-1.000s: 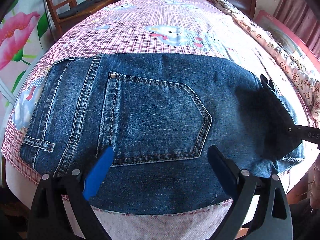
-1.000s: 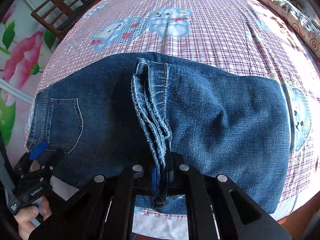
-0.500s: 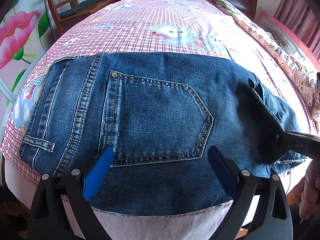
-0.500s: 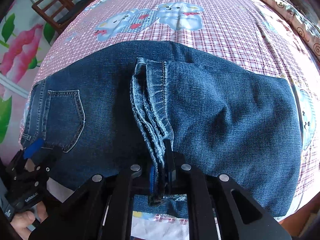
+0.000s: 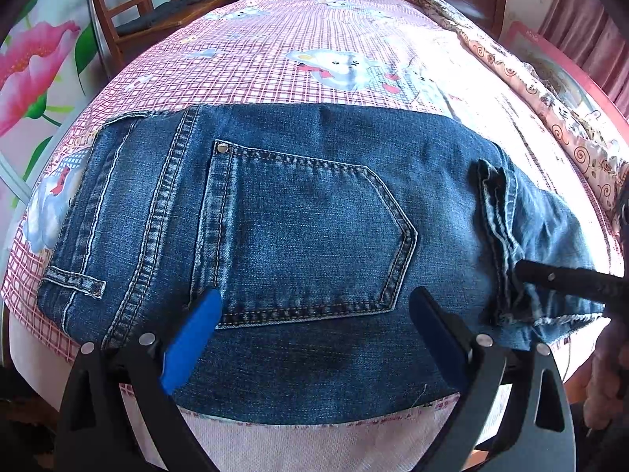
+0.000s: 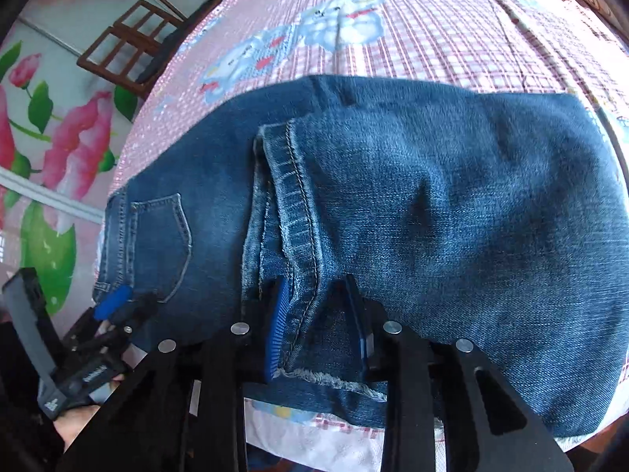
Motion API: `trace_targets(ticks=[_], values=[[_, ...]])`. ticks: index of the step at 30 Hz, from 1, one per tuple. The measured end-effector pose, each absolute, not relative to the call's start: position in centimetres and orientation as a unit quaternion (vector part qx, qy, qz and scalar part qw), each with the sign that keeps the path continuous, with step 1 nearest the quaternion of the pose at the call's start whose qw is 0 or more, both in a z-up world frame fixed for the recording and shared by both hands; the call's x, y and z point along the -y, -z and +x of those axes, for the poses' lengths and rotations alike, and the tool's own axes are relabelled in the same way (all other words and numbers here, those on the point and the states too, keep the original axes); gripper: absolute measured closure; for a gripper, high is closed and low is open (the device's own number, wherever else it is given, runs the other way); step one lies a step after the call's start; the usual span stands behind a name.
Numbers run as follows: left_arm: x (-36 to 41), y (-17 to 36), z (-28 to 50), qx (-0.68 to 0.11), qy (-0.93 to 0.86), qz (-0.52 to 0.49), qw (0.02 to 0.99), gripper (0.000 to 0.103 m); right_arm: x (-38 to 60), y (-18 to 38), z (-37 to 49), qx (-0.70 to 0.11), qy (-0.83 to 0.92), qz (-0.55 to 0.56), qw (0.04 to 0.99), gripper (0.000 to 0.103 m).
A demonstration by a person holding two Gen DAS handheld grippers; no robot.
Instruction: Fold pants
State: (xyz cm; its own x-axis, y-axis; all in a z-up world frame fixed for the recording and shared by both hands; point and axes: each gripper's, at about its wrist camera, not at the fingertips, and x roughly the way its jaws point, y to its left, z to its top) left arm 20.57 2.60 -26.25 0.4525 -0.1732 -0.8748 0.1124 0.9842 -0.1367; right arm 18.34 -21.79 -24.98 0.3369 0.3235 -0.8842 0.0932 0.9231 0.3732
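Note:
Blue denim pants lie flat near the front edge of a bed, back pocket up, waistband to the left. The legs are folded over, with the hems lying across the middle of the pants. My left gripper is open and empty, its fingers hovering just below the pocket. My right gripper is open, its fingers either side of the hem stack near the front edge, no longer pinching it. The right gripper shows at the right of the left wrist view. The left gripper shows at the lower left of the right wrist view.
The bed has a pink checked sheet with cartoon prints. A wooden chair stands beyond its far left corner. A floral quilt lies along the right side. A flower-painted wall is on the left.
My right gripper has opened and let go of the hems, which now rest on the pants. It has tilted and shifted slightly right. The left gripper has stayed put.

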Motion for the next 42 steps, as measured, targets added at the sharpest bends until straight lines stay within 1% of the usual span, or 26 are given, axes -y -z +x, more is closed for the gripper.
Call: trace_targets(ticks=[2,4,8,10,13,15,17,18,20,21,23,31,34,37,42], values=[[-2.5,25.5,20.5,-0.512,0.086,-0.04,0.854,0.007,21.7,24.3,18.2,-0.565,-0.08,0.174,0.803,0.074],[-1.9,24.4,20.3,-0.504,0.09,-0.05,0.858,0.007,22.9,22.5,17.3,-0.54,-0.083,0.198,0.814,0.074],[1.6,22.2,20.1,-0.489,0.13,-0.039,0.862,0.007,27.7,19.8,13.7,-0.506,-0.018,0.183,0.843,0.074],[4.1,21.5,20.0,-0.484,0.158,-0.029,0.86,0.007,30.9,19.9,11.8,-0.5,0.008,0.198,0.843,0.074],[8.3,21.3,19.9,-0.481,0.202,-0.014,0.853,0.007,34.0,21.8,10.2,-0.503,-0.003,0.231,0.833,0.074],[11.0,21.9,19.9,-0.484,0.219,0.009,0.847,0.007,34.8,23.2,10.1,-0.518,0.006,0.235,0.822,0.083],[13.2,23.2,20.1,-0.501,0.211,0.041,0.838,0.007,35.8,24.8,9.8,-0.53,0.015,0.244,0.812,0.083],[13.9,24.0,20.3,-0.513,0.204,0.051,0.832,0.007,36.0,25.2,9.6,-0.524,0.015,0.252,0.813,0.087],[14.3,25.4,20.5,-0.534,0.19,0.058,0.822,0.007,37.1,25.9,9.2,-0.521,0.013,0.271,0.809,0.101],[14.3,26.0,20.6,-0.541,0.183,0.06,0.819,0.007,37.9,26.2,8.9,-0.519,0.008,0.285,0.806,0.103],[14.0,27.0,20.8,-0.551,0.169,0.066,0.815,0.007,38.5,26.5,8.5,-0.513,-0.005,0.303,0.803,0.103],[13.8,27.3,21.1,-0.547,0.17,0.065,0.817,0.007,37.4,24.8,9.1,-0.536,0.01,0.259,0.803,0.103],[13.8,27.3,21.2,-0.547,0.17,0.065,0.817,0.007,36.1,23.8,9.8,-0.532,0.009,0.253,0.808,0.102],[13.6,26.6,21.2,-0.542,0.17,0.058,0.821,0.007,35.3,22.5,10.0,-0.524,0.006,0.243,0.816,0.102],[11.3,23.9,21.0,-0.517,0.166,0.031,0.839,0.007,33.0,21.3,11.9,-0.521,-0.007,0.217,0.826,0.102]])
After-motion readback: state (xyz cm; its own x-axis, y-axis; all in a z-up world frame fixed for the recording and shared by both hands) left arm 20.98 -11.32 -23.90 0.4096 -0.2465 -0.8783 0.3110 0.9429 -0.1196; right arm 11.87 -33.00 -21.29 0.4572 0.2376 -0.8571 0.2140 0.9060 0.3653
